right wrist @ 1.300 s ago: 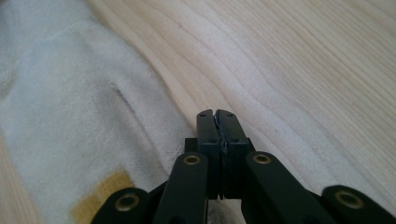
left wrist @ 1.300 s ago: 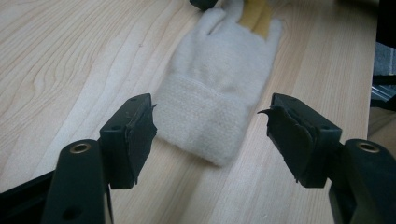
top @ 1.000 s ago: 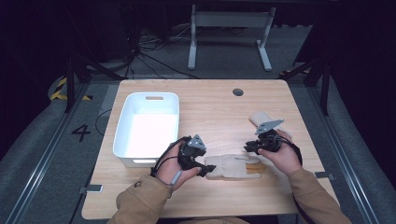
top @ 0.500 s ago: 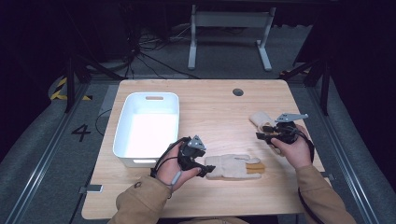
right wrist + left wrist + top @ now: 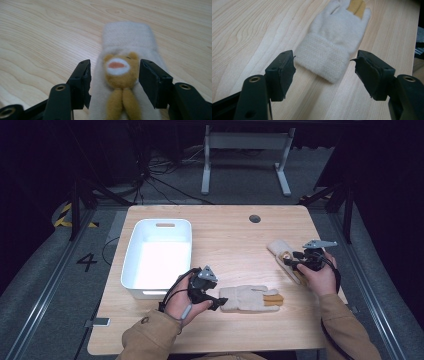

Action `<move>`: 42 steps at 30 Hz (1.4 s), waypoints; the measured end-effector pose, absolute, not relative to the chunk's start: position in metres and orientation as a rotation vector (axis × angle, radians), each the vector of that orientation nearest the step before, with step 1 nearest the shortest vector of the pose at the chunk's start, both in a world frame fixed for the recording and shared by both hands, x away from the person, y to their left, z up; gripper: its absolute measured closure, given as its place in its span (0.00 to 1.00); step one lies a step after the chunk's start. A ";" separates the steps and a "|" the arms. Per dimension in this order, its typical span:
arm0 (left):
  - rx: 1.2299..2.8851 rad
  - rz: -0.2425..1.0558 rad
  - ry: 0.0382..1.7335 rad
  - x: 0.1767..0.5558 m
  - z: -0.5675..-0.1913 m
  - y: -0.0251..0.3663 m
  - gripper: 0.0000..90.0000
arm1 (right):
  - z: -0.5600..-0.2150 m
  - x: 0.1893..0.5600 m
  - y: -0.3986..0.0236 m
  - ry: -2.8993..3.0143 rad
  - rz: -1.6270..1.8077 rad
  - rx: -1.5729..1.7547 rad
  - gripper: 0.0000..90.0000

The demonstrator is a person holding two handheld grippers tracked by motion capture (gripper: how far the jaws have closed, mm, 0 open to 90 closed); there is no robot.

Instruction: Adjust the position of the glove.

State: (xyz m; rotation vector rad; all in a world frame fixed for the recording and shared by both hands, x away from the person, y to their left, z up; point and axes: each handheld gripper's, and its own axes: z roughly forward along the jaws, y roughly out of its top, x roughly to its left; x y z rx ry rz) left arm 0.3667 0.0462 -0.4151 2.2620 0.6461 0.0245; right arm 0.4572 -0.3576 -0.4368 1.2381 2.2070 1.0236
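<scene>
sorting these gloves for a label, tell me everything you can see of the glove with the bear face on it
The bear glove is cream, knitted-looking, with a ribbed cuff pointing away from the right tool. A tan bear face with a white muzzle and orange nose sits on its back, with tan fingers below. It lies flat on the wooden table near the right edge. The tool's jaws have just been opening and now straddle it, the pads beside the face; whether they touch it cannot be told.

Left gripper [image 5: 325,72] fingers apart, white glove [image 5: 334,42] cuff between, untouched
</scene>
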 end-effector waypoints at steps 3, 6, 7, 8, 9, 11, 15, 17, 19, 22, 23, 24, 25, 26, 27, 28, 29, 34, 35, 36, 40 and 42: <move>2.264 0.025 0.654 0.367 -0.416 0.048 0.36 | -0.441 0.460 -0.360 2.211 0.985 1.258 0.48; 2.265 0.024 0.655 0.367 -0.416 0.048 0.36 | -0.445 0.461 -0.360 2.221 0.948 1.274 0.47; 2.265 0.024 0.655 0.367 -0.416 0.048 0.36 | -0.446 0.462 -0.360 2.222 0.935 1.278 0.47; 2.264 0.021 0.656 0.367 -0.416 0.047 0.36 | -0.448 0.462 -0.361 2.226 0.915 1.281 0.47; 2.265 0.020 0.655 0.367 -0.416 0.047 0.36 | -0.448 0.462 -0.361 2.226 0.915 1.281 0.47; 2.266 0.019 0.654 0.367 -0.417 0.046 0.36 | -0.449 0.462 -0.361 2.230 0.906 1.293 0.46; 2.268 0.018 0.647 0.366 -0.417 0.045 0.36 | -0.452 0.463 -0.361 2.238 0.890 1.296 0.46; 2.269 0.016 0.651 0.366 -0.417 0.046 0.36 | -0.452 0.463 -0.360 2.241 0.884 1.294 0.46; 2.267 0.015 0.655 0.367 -0.417 0.046 0.36 | -0.453 0.463 -0.360 2.240 0.885 1.296 0.46; 2.271 0.010 0.657 0.367 -0.417 0.046 0.36 | -0.453 0.462 -0.360 2.238 0.888 1.303 0.48; 2.272 0.011 0.655 0.367 -0.417 0.046 0.36 | -0.453 0.462 -0.360 2.237 0.887 1.305 0.50; 2.269 0.011 0.652 0.367 -0.418 0.045 0.36 | -0.453 0.462 -0.359 2.238 0.889 1.312 0.56; 2.269 0.011 0.652 0.367 -0.418 0.045 0.36 | -0.453 0.462 -0.359 2.238 0.889 1.312 0.56; 2.270 0.009 0.654 0.367 -0.418 0.045 0.36 | -0.453 0.461 -0.359 2.237 0.890 1.316 0.58; 2.270 0.009 0.653 0.367 -0.418 0.045 0.35 | -0.453 0.461 -0.358 2.243 0.891 1.319 0.61; 2.271 0.009 0.653 0.367 -0.418 0.045 0.36 | -0.452 0.461 -0.357 2.242 0.890 1.320 0.62; 2.272 0.008 0.652 0.367 -0.418 0.045 0.35 | -0.452 0.460 -0.357 2.240 0.892 1.330 0.63; 2.271 0.008 0.652 0.367 -0.418 0.044 0.35 | -0.451 0.458 -0.356 2.249 0.897 1.344 0.73; 2.271 0.008 0.652 0.367 -0.418 0.044 0.35 | -0.451 0.458 -0.356 2.252 0.894 1.346 0.75; 2.272 0.007 0.654 0.367 -0.418 0.045 0.35 | -0.450 0.458 -0.356 2.260 0.887 1.351 0.79; 2.270 0.008 0.652 0.367 -0.418 0.045 0.35 | -0.449 0.457 -0.356 2.267 0.879 1.348 0.84; 2.268 0.008 0.654 0.367 -0.418 0.045 0.35 | -0.448 0.456 -0.355 2.266 0.876 1.349 0.85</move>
